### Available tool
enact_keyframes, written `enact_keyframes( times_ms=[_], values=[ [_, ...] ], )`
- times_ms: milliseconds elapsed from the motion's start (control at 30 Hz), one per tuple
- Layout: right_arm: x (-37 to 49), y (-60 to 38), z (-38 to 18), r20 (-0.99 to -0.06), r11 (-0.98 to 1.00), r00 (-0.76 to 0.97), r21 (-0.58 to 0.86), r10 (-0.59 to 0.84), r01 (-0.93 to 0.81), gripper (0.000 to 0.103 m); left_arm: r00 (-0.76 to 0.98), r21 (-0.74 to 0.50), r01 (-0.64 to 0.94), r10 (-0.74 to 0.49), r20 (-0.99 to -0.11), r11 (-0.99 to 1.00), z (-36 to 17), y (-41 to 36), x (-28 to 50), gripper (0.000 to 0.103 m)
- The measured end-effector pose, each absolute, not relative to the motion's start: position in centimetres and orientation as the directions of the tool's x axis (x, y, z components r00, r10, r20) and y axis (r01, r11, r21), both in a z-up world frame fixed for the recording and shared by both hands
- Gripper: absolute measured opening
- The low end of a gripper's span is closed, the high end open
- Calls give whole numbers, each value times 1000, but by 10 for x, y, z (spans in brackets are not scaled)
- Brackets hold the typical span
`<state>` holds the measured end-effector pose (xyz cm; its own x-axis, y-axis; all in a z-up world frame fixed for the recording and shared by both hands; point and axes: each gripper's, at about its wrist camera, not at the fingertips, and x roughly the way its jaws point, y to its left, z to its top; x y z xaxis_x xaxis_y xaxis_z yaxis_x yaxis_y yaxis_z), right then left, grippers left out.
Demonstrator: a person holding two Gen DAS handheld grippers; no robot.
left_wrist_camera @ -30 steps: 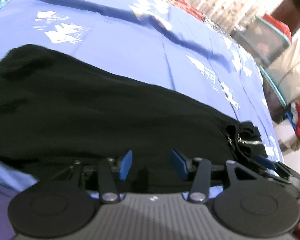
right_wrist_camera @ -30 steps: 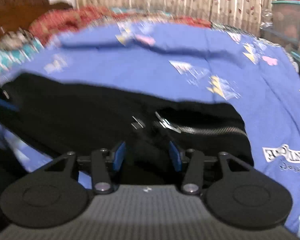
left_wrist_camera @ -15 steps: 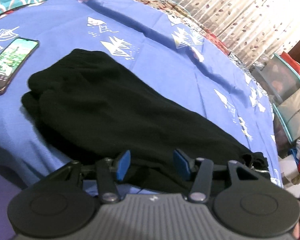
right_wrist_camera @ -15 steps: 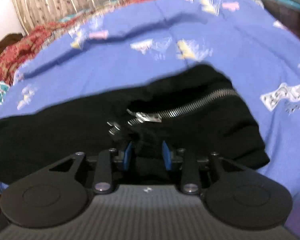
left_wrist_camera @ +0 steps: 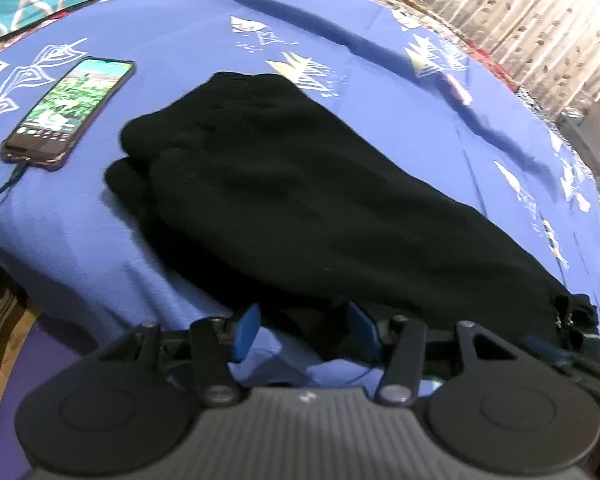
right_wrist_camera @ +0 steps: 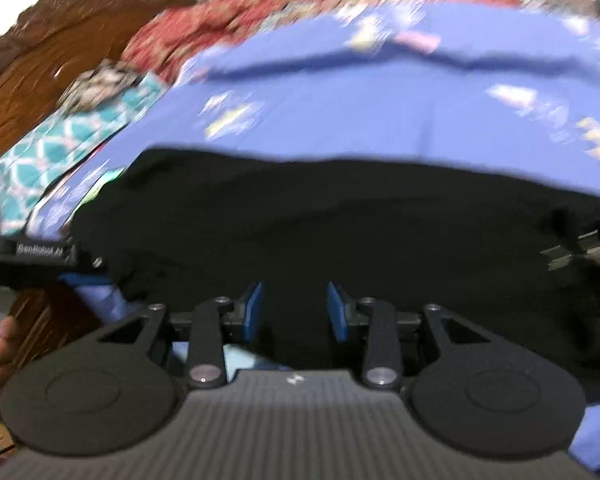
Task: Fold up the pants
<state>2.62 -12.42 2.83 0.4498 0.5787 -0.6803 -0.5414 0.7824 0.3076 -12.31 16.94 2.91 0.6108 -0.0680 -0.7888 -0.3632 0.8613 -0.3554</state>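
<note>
On the blue bedsheet (left_wrist_camera: 188, 32), black pants (left_wrist_camera: 300, 200) lie halved lengthwise, legs stacked, cuffs toward 10 o'clock near a phone (left_wrist_camera: 70, 112). Left gripper (left_wrist_camera: 304, 330) and right gripper (right_wrist_camera: 295, 310) are both released, empty. Crosswise folds look left to do.

The black matt cloth pants (left_wrist_camera: 300, 200) lie on a blue printed cotton-like bedsheet (left_wrist_camera: 380, 92). A glossy glass-fronted phone (left_wrist_camera: 70, 110) sits near the sheet's left edge. The carved brown wooden headboard (right_wrist_camera: 52, 52) looks polished.

Across the blurred frame's middle, black pants (right_wrist_camera: 320, 232) lie on a blue bedsheet (right_wrist_camera: 380, 112), the right gripper (right_wrist_camera: 295, 312) parted at bottom centre over their near edge.
</note>
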Motion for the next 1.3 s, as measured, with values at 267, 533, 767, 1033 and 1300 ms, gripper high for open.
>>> enact_keyframes(
  times_ms=[267, 533, 767, 1033, 1300],
  values=[
    [48, -112, -1, -737, 796, 352, 410, 577, -446, 38, 585, -302, -407, -8, -811, 862, 25, 189, -129, 54],
    [21, -122, -1, -730, 806, 375, 414, 572, -424, 42, 580, -295, -423, 6, -814, 857, 20, 199, -130, 55],
    [19, -120, 0, -725, 804, 375, 425, 578, -417, 52, 578, -283, -417, 12, -816, 864, 18, 201, -130, 58],
    [18, -116, 1, -714, 792, 369, 441, 595, -422, 64, 573, -275, -417, 15, -819, 866, 14, 204, -130, 63],
    [19, -120, 0, -696, 774, 360, 470, 621, -425, 72, 567, -240, -417, 45, -822, 877, 13, 199, -129, 65]
  ],
)
